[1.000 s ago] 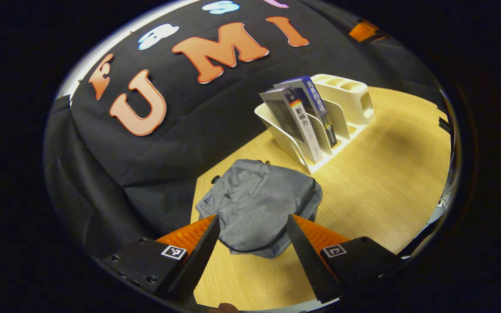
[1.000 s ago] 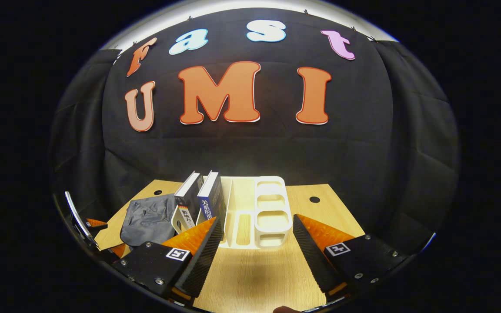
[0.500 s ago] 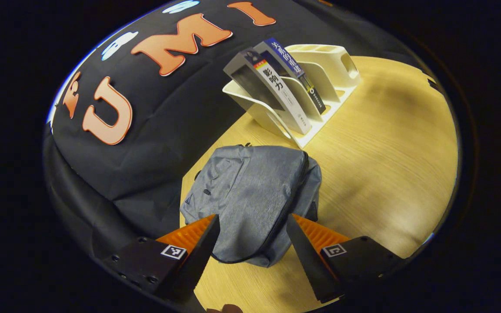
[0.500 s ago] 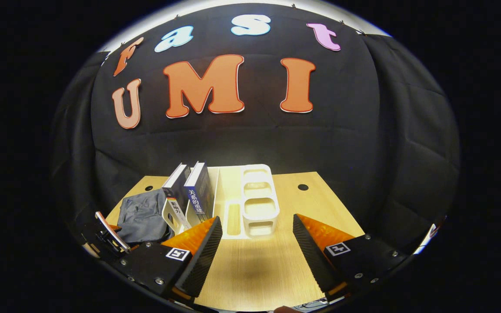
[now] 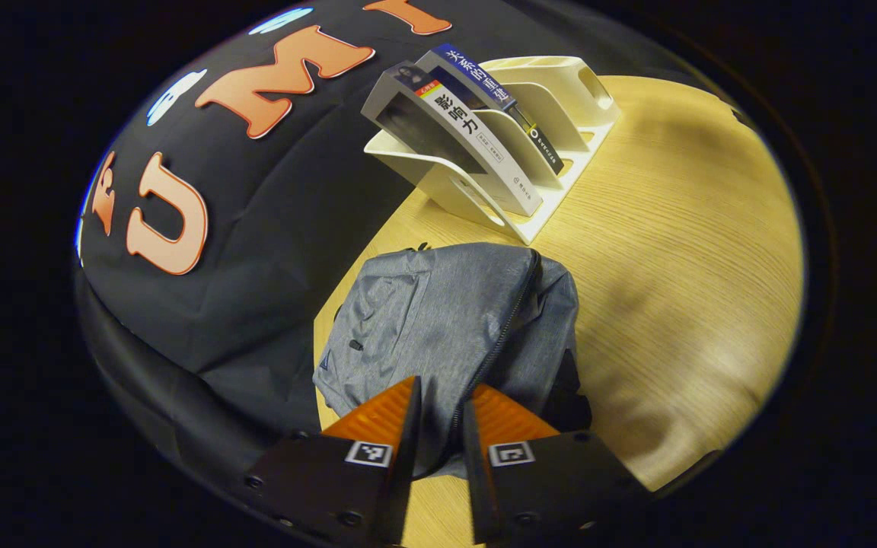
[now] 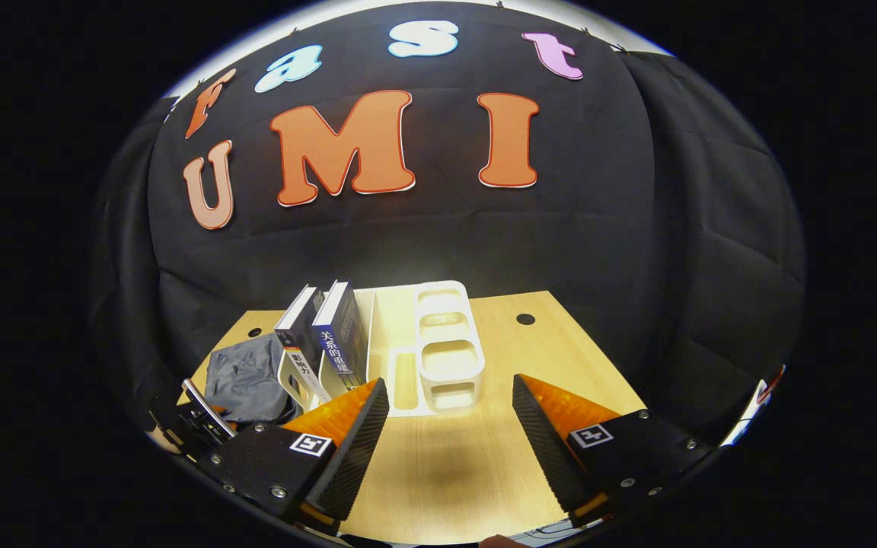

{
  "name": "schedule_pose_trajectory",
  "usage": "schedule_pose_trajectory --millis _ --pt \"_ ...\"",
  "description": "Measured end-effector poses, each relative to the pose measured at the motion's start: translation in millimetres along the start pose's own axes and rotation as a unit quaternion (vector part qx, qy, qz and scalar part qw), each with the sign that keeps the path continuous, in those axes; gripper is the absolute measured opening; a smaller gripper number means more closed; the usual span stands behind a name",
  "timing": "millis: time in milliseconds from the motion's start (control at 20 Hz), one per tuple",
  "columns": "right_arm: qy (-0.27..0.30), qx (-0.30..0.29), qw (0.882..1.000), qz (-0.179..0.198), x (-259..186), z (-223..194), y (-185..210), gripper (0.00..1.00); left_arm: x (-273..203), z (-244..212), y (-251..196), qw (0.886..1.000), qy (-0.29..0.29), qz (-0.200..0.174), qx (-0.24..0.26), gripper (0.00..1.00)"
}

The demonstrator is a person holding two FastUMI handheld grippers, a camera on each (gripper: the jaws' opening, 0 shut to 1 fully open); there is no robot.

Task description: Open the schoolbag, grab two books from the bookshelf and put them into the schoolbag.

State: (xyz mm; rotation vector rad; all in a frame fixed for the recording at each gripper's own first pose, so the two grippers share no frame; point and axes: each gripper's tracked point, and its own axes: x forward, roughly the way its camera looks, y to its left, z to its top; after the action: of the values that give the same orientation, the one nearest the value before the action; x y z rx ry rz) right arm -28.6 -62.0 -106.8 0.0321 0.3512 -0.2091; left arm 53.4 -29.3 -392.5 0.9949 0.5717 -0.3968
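The left gripper (image 5: 438, 422) pinches the grey schoolbag (image 5: 446, 320) at its zipper (image 5: 501, 335) on the worktop (image 5: 674, 251); the right gripper (image 6: 446, 426) hangs open before the bookshelf (image 6: 438, 358).

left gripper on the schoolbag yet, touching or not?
Touching. In the left gripper view the left gripper has its fingers nearly closed on the near edge of the grey schoolbag, pinching fabric at the zipper line between them.

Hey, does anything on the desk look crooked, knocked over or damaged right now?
Nothing stands out. The two books lean in the white bookshelf, but its slanted dividers hold them that way. The grey schoolbag lies slumped and zipped on the wooden desk, with the left gripper nearly closed at its zipper.
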Motion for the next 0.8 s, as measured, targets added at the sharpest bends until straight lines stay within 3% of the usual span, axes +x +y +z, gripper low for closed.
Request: schedule_pose_trajectory --millis 50,150,350,600,800 --pt "0.001 0.003 1.000 0.000 1.5 -0.5 0.9 0.98 1.1 -0.3 -4.5 1.000 0.005 -0.021 0.000 0.12" --pt "-0.002 0.007 1.000 -0.002 2.9 -0.4 0.4 0.98 2.3 -4.4 -10.0 0.997 0.029 -0.066 0.002 0.05" --pt "-0.006 0.015 1.000 0.004 7.8 -4.3 1.2 0.98 -1.6 8.8 11.4 0.994 0.044 -0.098 -0.008 0.03" --pt "0.012 0.049 0.998 0.035 21.4 -5.8 2.0 0.98 -12.4 36.1 67.7 0.993 0.060 -0.105 -0.015 0.02" --pt "0.007 0.025 0.999 0.039 33.5 2.3 -7.9 0.98 -12.5 58.2 112.7 0.992 0.076 -0.103 -0.017 0.02"
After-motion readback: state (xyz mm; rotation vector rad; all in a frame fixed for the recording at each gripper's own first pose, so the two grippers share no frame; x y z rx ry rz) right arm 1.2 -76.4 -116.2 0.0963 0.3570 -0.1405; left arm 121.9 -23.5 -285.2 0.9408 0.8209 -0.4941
